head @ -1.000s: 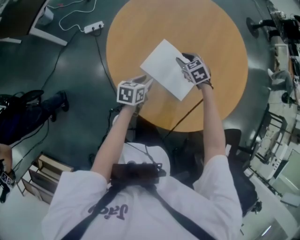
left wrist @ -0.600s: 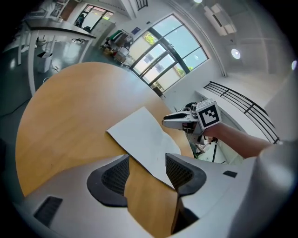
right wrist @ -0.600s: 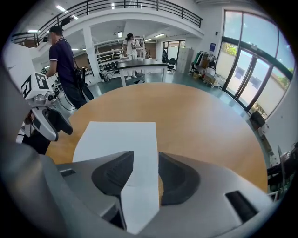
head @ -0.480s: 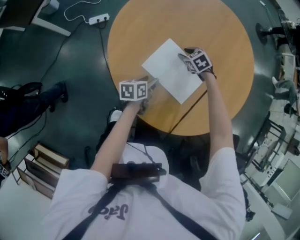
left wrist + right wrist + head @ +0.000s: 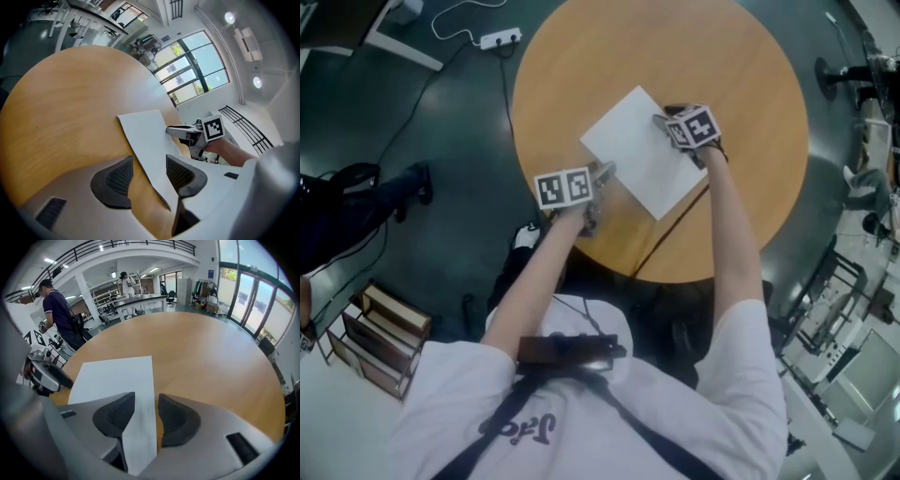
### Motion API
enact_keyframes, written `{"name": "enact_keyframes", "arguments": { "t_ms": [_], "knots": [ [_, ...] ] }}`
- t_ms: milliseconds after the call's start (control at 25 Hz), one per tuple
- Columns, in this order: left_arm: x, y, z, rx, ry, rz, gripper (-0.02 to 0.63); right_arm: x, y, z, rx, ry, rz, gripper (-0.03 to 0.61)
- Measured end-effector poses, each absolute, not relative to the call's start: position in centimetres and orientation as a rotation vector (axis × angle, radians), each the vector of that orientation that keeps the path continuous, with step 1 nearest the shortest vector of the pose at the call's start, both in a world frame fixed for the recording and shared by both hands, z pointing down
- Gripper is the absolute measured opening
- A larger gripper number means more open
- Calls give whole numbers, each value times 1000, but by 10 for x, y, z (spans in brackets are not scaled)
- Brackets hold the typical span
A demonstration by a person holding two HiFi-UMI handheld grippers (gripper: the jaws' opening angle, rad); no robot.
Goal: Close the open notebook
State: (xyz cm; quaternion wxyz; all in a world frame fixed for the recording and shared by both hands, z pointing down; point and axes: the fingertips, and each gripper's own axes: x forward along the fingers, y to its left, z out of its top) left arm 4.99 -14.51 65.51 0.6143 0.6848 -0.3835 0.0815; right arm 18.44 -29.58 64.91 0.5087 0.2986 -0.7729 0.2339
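Observation:
A white notebook lies flat and shut on the round wooden table. My left gripper is at its near left edge. In the left gripper view that edge runs through the gap of my left gripper, one jaw over the cover, one over the wood. My right gripper is at the right edge. In the right gripper view, my right gripper straddles the cover. Both pairs of jaws have just been opening and stand open; no pad presses the notebook.
A black cable hangs over the table's near edge. On the floor are a power strip far left, a dark bag and stacked boxes at the left. A person stands beyond the table.
Both grippers have sunk closer to the table at the notebook's two edges. The left gripper's marker cube has rolled. The notebook has stayed flat in place.

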Motion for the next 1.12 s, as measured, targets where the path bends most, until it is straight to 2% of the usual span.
{"name": "enact_keyframes", "arguments": {
  "t_ms": [200,480,720,920,1120],
  "knots": [
    [59,-154,655,1549,-880,154,236,187,-297,649,730,-1866,580,162],
    [58,-154,660,1534,-881,141,171,189,-300,648,768,-1867,579,144],
    [51,-147,663,1574,-948,221,103,198,-299,645,802,-1867,527,23],
    [48,-142,659,1657,-969,273,92,196,-297,636,825,-1937,547,23],
    [41,-139,654,1757,-993,280,47,188,-300,627,872,-1999,553,23]
  ]
}}
